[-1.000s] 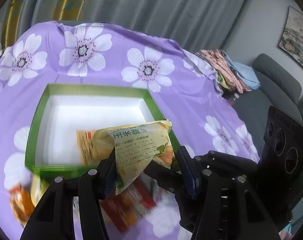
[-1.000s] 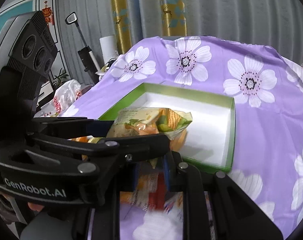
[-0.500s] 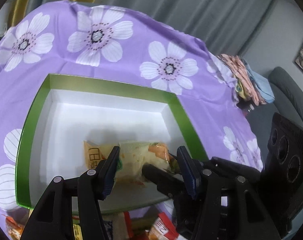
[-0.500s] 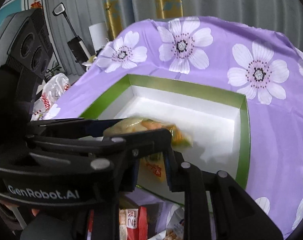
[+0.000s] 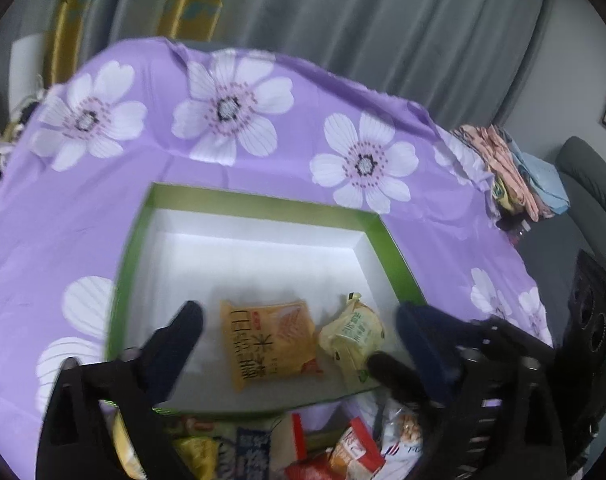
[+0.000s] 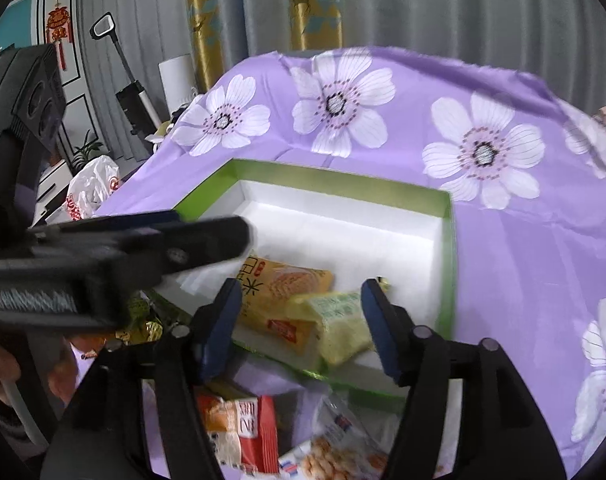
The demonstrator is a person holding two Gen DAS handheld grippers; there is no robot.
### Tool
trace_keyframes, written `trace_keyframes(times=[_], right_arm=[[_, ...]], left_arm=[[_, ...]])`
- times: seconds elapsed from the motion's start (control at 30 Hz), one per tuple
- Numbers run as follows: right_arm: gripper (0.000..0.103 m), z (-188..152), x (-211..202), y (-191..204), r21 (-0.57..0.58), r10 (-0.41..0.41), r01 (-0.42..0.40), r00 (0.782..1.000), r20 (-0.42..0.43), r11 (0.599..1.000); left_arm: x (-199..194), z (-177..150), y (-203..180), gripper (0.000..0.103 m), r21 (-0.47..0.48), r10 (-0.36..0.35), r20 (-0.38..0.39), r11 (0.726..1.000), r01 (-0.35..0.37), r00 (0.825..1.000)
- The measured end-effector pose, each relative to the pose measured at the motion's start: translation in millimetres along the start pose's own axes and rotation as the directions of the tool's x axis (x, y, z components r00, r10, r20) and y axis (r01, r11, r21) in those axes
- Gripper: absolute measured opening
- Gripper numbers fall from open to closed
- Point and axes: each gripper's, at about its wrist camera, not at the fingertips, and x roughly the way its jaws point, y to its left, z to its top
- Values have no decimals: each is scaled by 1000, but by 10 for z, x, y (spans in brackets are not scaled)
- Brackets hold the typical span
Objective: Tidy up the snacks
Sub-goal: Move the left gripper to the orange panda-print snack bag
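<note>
There are 2 fisheye views, each looking forward along a gripper. The left wrist view looks steeply down into the green box from its near edge, close above it, with the left gripper at the bottom and the grey curtain behind. The right wrist view looks from lower and more to the right, across the same box, between the fingers of the right gripper. Both views share the box, the orange packet, the pale packet and the purple flowered cloth.

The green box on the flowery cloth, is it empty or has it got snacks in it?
Not empty: the green box holds an orange packet and a pale green packet, lying flat side by side.
</note>
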Motion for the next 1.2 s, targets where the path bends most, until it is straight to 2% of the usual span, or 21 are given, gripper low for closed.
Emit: trace_keyframes(times=[0.23,0.37,0.5,0.6,0.7,0.87,1.1,1.2], right_arm=[[92,-223,-389,46,51,12,-13,1000,28,999],[93,-357,-563,101,68,41,-42,999,30,997],[93,-465,-707,215,63,64,-67,997,38,996],[93,-532,-758,342,50,90,-91,995,33,995],[93,-588,-754,490,33,123,-124,992,19,992],[93,-685,-598,847,-33,165,-166,986,-33,986],[89,-665,-274,1302,-102,235,-243,968,-84,965],[82,-590,-82,1513,-146,265,-277,960,-94,950]], left_arm=[[-610,-112,303,100,-30,66,58,997,-64,996],[-893,-243,574,100,-69,152,58,987,-148,987],[-1080,-405,887,100,-145,169,49,976,-160,984],[-1152,-558,1142,100,-229,181,33,959,-169,983],[-1120,-750,1327,100,-305,147,10,942,-137,989],[-946,-970,1470,100,-354,111,-37,928,-117,993],[-872,-1052,1581,100,-361,58,-41,930,-69,997],[-819,-1073,1610,100,-366,31,-56,929,-50,998]])
